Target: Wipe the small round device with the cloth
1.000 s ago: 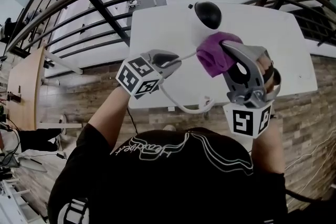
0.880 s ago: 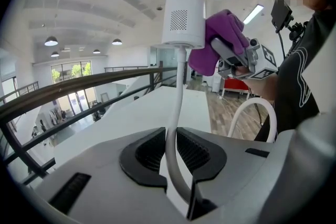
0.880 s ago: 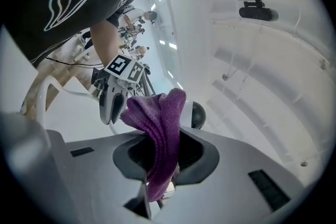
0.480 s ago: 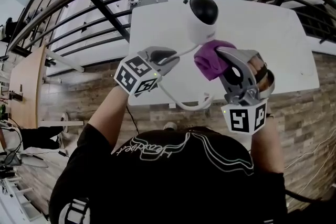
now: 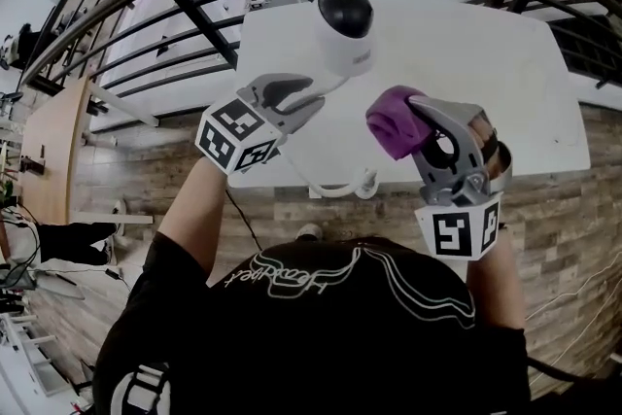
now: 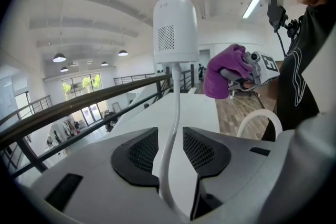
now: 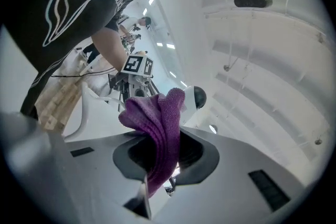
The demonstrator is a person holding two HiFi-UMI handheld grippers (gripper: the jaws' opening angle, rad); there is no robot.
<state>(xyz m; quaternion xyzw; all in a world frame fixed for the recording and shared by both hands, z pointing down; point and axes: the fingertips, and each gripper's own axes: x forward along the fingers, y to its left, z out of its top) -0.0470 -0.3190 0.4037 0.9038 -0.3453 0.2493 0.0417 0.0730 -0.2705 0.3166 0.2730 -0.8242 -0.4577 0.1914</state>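
Observation:
The small round device (image 5: pixel 340 24) is white with a black dome and hangs over the white table (image 5: pixel 486 73) on its white cable (image 5: pixel 340 190). In the left gripper view the device (image 6: pixel 176 29) stands above the cable (image 6: pixel 173 113). The cable runs between the jaws of my left gripper (image 5: pixel 316 97), which have just been opening; a gap shows on each side of it. My right gripper (image 5: pixel 413 117) is shut on the purple cloth (image 5: pixel 394 121), which sits below and to the right of the device, apart from it. The cloth (image 7: pixel 157 128) bulges out of those jaws.
A dark metal railing (image 5: pixel 194 5) curves round the far side of the table. A wood-plank floor (image 5: pixel 564 190) lies under the table's near edge. The cable's slack loops off the table edge near my body.
The device has shifted up and left in the head view, clear of the cloth. My right gripper has drawn back and down with the cloth. The left gripper has slid slightly left.

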